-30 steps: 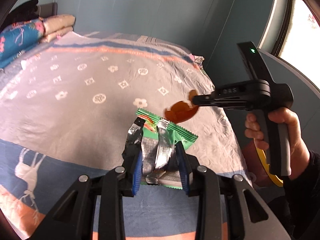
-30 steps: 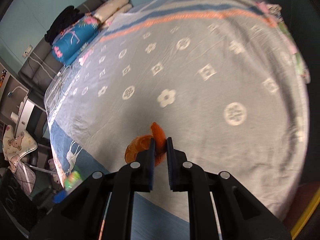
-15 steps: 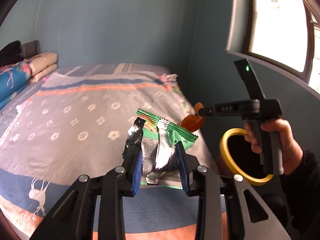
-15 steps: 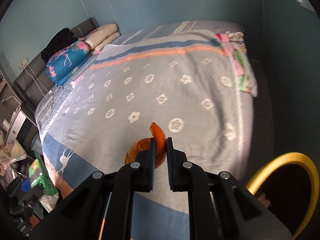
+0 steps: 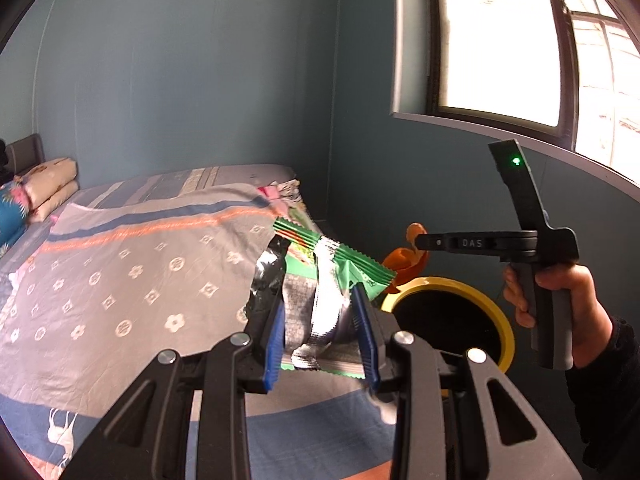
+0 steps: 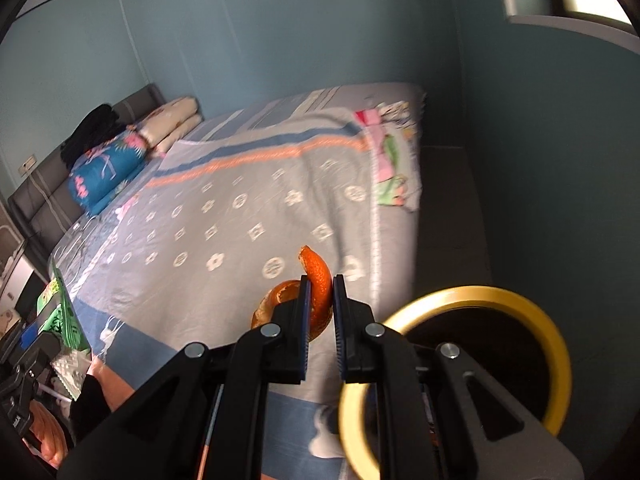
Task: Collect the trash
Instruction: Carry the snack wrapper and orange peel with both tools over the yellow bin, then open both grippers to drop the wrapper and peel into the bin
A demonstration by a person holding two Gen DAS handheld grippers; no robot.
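Both pickups done, drops left. Left gripper [image 5: 320,332] clamped on snack wrapper [image 5: 320,280] beside yellow-rimmed bin [image 5: 502,320]; right gripper [image 6: 320,316] pinching orange peel [image 6: 316,280] — near bin rim, not yet over it.

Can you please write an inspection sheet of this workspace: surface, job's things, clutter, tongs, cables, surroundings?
Surface: bed under a grey patterned blanket with blue and orange stripes.
Job's things: green snack wrapper and orange peel, both held in the air; yellow-rimmed bin beside the bed, dark inside, contents cannot be told.
Clutter: folded pillows, blue floral bedding and dark clothing at the headboard; small colourful cloth at the bed's far corner.
Tongs: left tongs shut on the wrapper; right tongs shut on the peel, near the bin.
Cables: nothing seen.
Surroundings: blue-green walls, bright window.
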